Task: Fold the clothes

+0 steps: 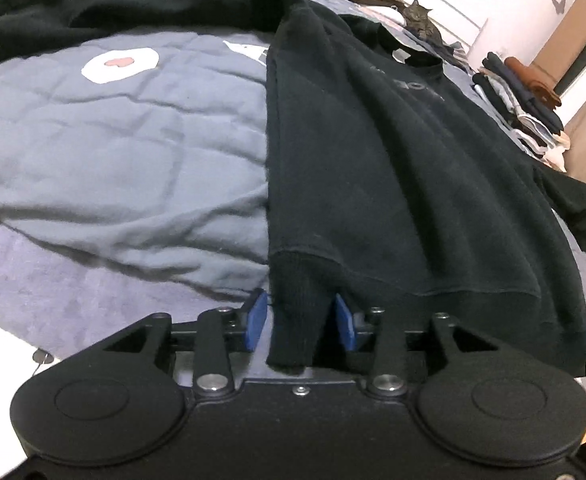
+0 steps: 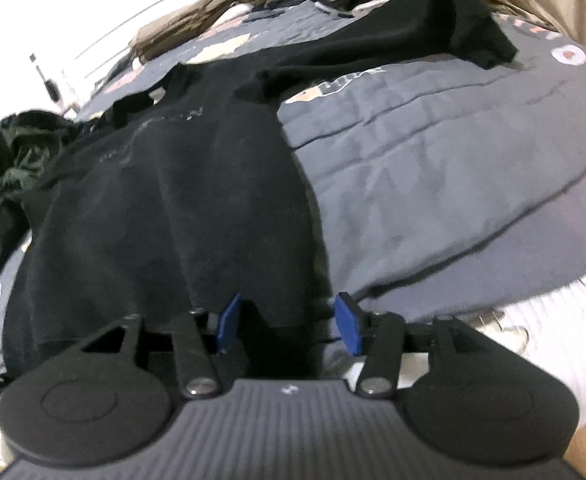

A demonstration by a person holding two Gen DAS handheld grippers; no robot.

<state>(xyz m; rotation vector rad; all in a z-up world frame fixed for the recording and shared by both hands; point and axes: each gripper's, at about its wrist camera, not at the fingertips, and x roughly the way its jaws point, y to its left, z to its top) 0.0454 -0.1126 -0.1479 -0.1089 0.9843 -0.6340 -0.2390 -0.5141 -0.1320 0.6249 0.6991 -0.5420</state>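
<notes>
A black sweatshirt (image 1: 393, 168) lies spread on a grey-blue quilt (image 1: 113, 152), its sleeves stretched out to the sides. My left gripper (image 1: 299, 320) is open, its blue pads (image 1: 255, 320) on either side of the left corner of the ribbed hem (image 1: 293, 320), which hangs between them. In the right wrist view the sweatshirt (image 2: 165, 208) lies ahead on the quilt (image 2: 433, 184). My right gripper (image 2: 287, 324) is open around the right hem corner (image 2: 285, 312), its pads (image 2: 347, 324) apart from the cloth.
A stack of folded clothes (image 1: 521, 100) sits at the far right of the bed. A cat (image 1: 423, 20) lies near the wall. A dark green garment (image 2: 9, 160) is bunched at the left. The white mattress edge (image 2: 553, 320) shows at the lower right.
</notes>
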